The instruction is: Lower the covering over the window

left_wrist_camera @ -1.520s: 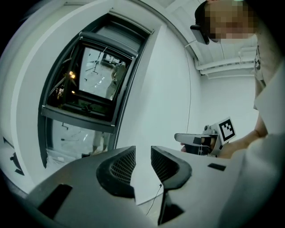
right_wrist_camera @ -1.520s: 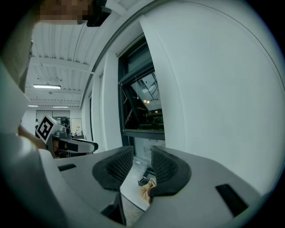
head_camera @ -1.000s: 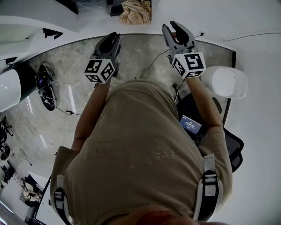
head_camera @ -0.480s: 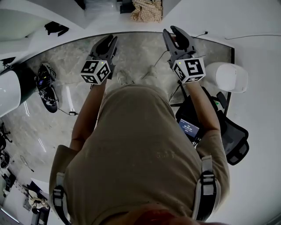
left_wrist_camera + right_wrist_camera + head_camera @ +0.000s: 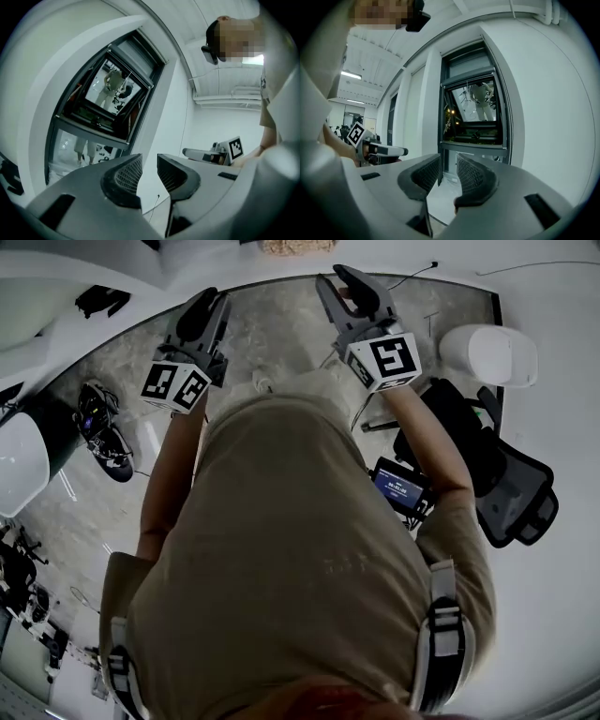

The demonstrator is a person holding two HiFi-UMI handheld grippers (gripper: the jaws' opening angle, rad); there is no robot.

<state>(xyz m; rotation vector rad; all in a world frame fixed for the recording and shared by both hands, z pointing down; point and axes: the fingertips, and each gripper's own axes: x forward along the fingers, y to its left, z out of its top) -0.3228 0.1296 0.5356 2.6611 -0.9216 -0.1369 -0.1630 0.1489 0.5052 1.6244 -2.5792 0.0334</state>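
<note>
The dark-framed window (image 5: 473, 112) stands in a white wall ahead, and its glass mirrors the room. In the left gripper view the window (image 5: 108, 103) lies up and to the left. A grey panel (image 5: 468, 61) fills the top of the frame; I cannot tell whether it is the covering. My left gripper (image 5: 208, 304) and right gripper (image 5: 342, 282) are held out side by side in front of the person's chest. Both point toward the window from some distance. The left gripper (image 5: 149, 164) has a narrow gap with nothing in it. The right gripper (image 5: 449, 171) stands open and empty too.
A white round drum (image 5: 487, 354) and a black office chair (image 5: 511, 493) stand at the right. Black gear (image 5: 98, 427) with a cable lies on the marbled floor at the left, beside a white rounded object (image 5: 19, 460). A small lit screen (image 5: 398, 488) hangs at the person's waist.
Both grippers have shifted up and left in the head view as the person moves. The chair has come further into view, and the cloth pile at the top has slid out of frame.
</note>
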